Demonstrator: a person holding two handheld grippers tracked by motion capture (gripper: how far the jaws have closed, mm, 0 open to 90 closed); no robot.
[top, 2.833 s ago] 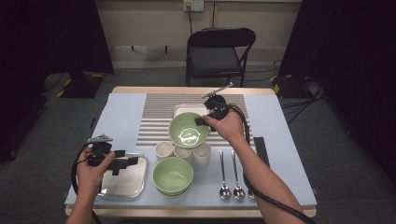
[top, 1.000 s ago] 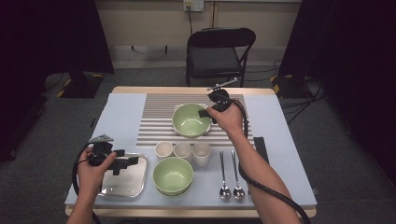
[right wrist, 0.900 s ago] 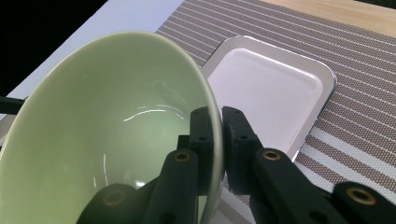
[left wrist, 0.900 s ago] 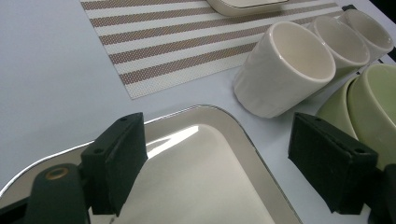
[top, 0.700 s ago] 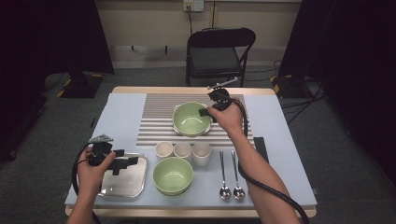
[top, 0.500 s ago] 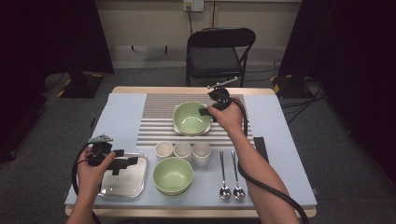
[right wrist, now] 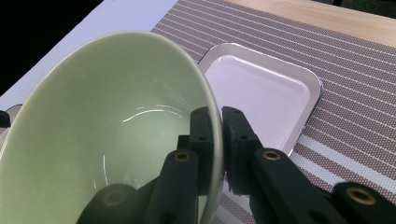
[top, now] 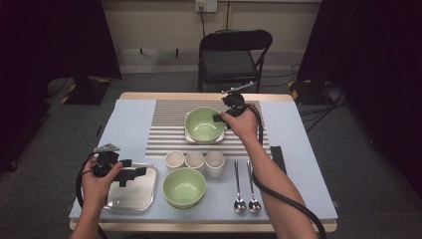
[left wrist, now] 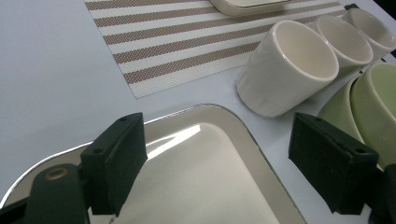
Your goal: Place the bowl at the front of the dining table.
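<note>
A pale green bowl (top: 203,124) hangs tilted over a small white tray (right wrist: 261,88) on the striped placemat (top: 164,129). My right gripper (top: 222,118) is shut on the bowl's rim; in the right gripper view the two black jaws pinch the bowl (right wrist: 107,126) wall at the right gripper (right wrist: 218,135). My left gripper (top: 130,174) stands open over a shiny metal tray (top: 130,199) at the front left. In the left gripper view the left gripper (left wrist: 215,163) has nothing between its pads, with the metal tray (left wrist: 196,186) below.
Three cream cups (top: 194,161) stand in a row mid-table, also seen as cups (left wrist: 289,70). A second green bowl (top: 184,187) sits in front of them. Two spoons (top: 246,186) lie to the right, a dark strip (top: 277,158) beyond them. A black chair (top: 234,55) stands behind the table.
Between the earliest frame and one second ago, my right gripper carried the green bowl from above the cups back over the white tray. Since then nothing has moved.
</note>
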